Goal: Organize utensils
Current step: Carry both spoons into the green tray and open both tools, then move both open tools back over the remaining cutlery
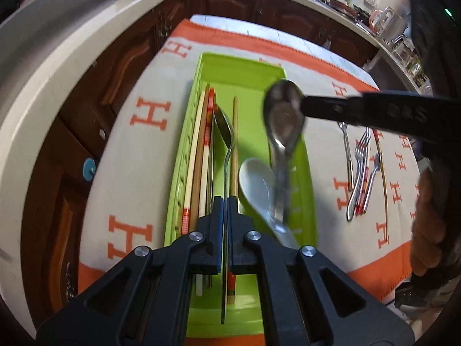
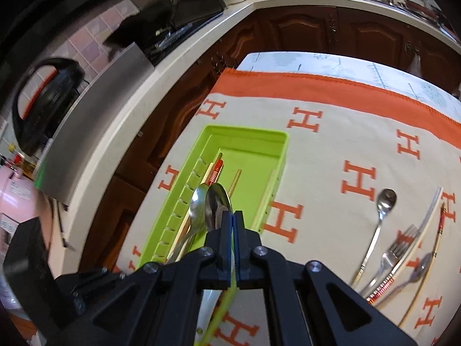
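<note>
The left gripper [image 1: 225, 201] is closed above the near end of the green tray [image 1: 243, 66], its fingers pressed together with only a thin slit between them; a thin dark strip shows in that slit, but whether anything is clamped cannot be told. The right gripper [image 2: 233, 214] is closed on a large metal spoon [image 1: 283, 112], held by the bowl over the right side of the tray, handle hanging down toward the tray floor. Inside the tray, chopsticks [image 1: 201, 155] lie along the left wall, a smaller metal spoon [image 1: 226, 132] lies beside them, and a white ceramic spoon [image 1: 256, 181] lies near the right wall. The tray rests on a cream-and-orange cloth [image 1: 144, 150]. Well to the right on the cloth lie forks [image 2: 399, 248], a small spoon [image 2: 384, 201] and further chopsticks [image 2: 432, 248].
</note>
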